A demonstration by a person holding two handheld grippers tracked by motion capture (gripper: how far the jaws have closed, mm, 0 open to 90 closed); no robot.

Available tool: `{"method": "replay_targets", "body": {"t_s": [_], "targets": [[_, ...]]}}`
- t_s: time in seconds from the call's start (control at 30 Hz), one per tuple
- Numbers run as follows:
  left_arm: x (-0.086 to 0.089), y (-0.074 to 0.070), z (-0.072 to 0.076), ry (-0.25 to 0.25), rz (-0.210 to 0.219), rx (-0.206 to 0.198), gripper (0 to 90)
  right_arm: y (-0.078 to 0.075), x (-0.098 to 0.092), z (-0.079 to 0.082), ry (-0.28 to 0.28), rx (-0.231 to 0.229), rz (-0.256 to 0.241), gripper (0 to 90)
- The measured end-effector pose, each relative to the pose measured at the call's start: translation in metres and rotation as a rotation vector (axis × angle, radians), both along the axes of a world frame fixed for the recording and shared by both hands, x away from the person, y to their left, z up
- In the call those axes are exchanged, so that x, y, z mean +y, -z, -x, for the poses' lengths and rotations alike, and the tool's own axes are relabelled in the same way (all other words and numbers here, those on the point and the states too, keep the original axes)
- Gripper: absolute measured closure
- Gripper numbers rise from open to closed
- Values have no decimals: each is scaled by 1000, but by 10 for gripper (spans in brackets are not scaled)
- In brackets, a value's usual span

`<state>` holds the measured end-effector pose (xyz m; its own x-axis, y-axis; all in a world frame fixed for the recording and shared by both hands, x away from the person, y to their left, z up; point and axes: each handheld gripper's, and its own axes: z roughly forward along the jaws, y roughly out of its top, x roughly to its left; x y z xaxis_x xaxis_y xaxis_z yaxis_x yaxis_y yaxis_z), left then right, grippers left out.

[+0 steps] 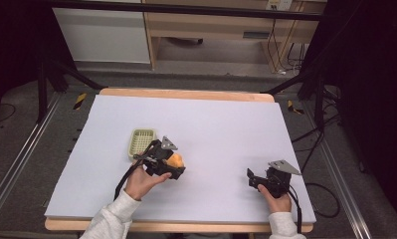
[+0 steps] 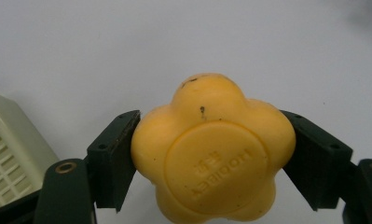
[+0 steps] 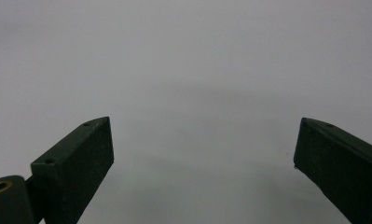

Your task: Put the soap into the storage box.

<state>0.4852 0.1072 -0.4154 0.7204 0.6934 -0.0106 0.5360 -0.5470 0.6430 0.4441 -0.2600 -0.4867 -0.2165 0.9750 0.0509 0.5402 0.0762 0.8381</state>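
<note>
A yellow, flower-shaped soap-like block with a round embossed centre [image 2: 214, 154] is pinched between the two black jaws of the left gripper [image 2: 211, 158], each jaw pressed against one of its lobed sides. In the high view, the block [image 1: 176, 160] is seen left of centre in the frame, held over the white table cover [image 1: 221, 124], just to the right of a pale green plastic basket with a slotted floor [image 1: 140, 142]. That basket [image 2: 9, 154] appears at the lower left edge of the left gripper view, and nothing is seen in it. The right gripper [image 1: 255, 179] is kept at the lower right of the frame, jaws spread wide with nothing between them. The pickup is judged done; the placing, probably into the basket, is judged left.
</note>
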Motion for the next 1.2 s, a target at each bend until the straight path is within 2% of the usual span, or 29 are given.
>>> {"method": "replay_targets", "body": {"t_s": [1.2], "targets": [[32, -10, -16, -86, 14, -21, 248, 0, 0, 0, -1, -1, 3, 53]]}}
